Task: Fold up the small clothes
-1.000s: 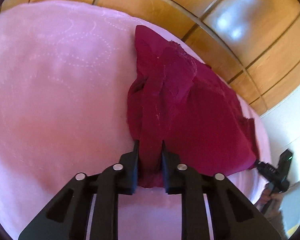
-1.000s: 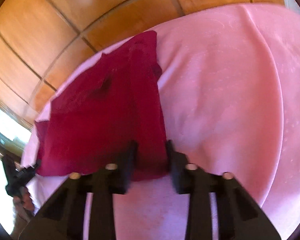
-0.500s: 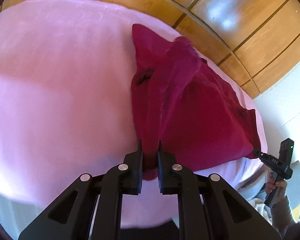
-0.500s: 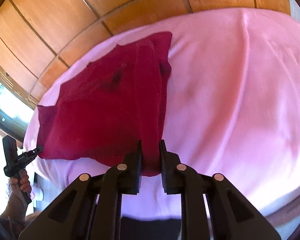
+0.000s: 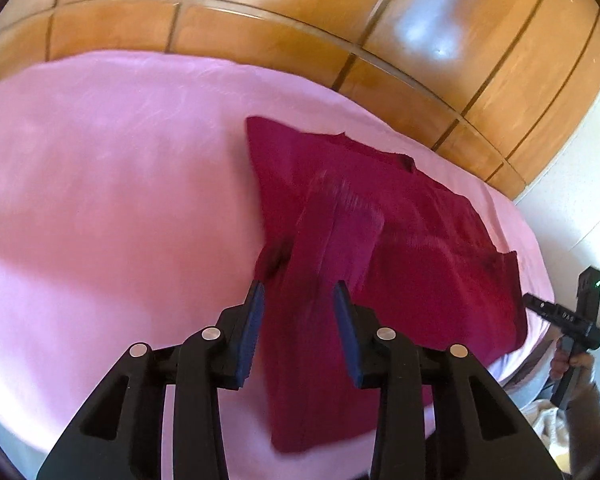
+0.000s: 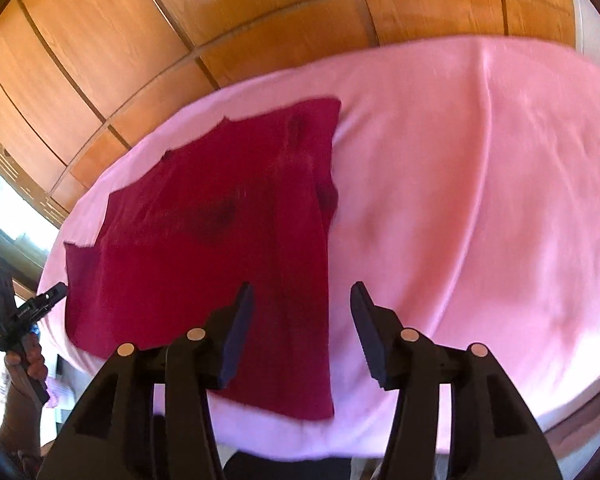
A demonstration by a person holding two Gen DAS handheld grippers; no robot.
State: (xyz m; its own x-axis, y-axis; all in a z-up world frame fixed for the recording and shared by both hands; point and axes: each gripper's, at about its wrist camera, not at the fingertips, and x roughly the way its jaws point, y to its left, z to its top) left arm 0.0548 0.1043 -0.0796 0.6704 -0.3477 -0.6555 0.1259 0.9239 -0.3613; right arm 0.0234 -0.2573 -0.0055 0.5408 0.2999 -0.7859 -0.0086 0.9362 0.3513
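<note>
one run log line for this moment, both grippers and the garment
left gripper: open, jaws just opened | right gripper: open, jaws just opened | dark red garment: released, lying on pink sheet | step: fold laid down

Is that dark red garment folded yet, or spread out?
Partly folded: the red garment lies on the pink cover with one side strip doubled over its body.

Left wrist view: a crimson knit garment (image 5: 400, 248) lies on the pink cloth-covered surface (image 5: 112, 208), occupying the centre and right of the frame. Glossy wooden panelling (image 5: 300, 24) runs behind, across the top. The black two-finger left gripper (image 5: 298, 304) sits lower centre, over the garment's near fold.
</note>
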